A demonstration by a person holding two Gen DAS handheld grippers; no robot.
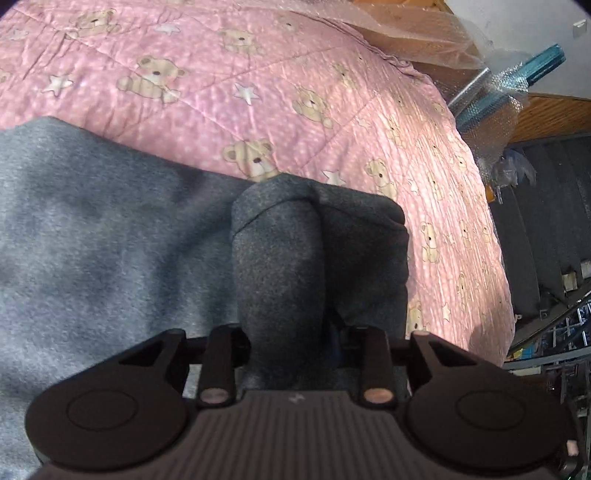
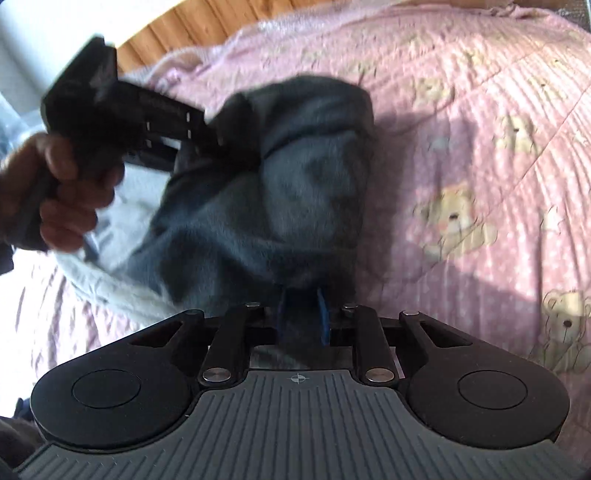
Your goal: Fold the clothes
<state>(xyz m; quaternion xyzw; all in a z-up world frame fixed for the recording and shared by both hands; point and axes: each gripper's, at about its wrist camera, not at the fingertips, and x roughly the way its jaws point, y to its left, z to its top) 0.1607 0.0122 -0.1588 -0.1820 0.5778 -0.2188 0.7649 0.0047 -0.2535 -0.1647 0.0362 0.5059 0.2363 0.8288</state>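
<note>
- On the bed, over a pink teddy-bear quilt (image 1: pixel 258 74), lies a dark grey fleece garment (image 1: pixel 92 229); most of it spreads flat toward the left of the left wrist view.
- Left hand-held gripper (image 1: pixel 291 343): clamped on a bunched fold of the grey garment, cloth packed btwn the jaws & rising ahead in a thick hump.
- Right hand-held gripper (image 2: pixel 301 325): closed on another bunch of the same garment; blue finger pads (image 2: pixel 323 321) show at either side of the pinched cloth.
- Right wrist view, blurred: the person's left hand (image 2: pixel 62 192) grips the other tool's handle at upper left, its nose buried in the garment.
- Pale grey/white cloth (image 2: pixel 122 236) sits under the garment's left edge; can't tell if it's lining or separate.
- Wooden boards (image 1: pixel 406 22) w/ bubble wrap (image 1: pixel 495 85) past the quilt's far edge.
</note>
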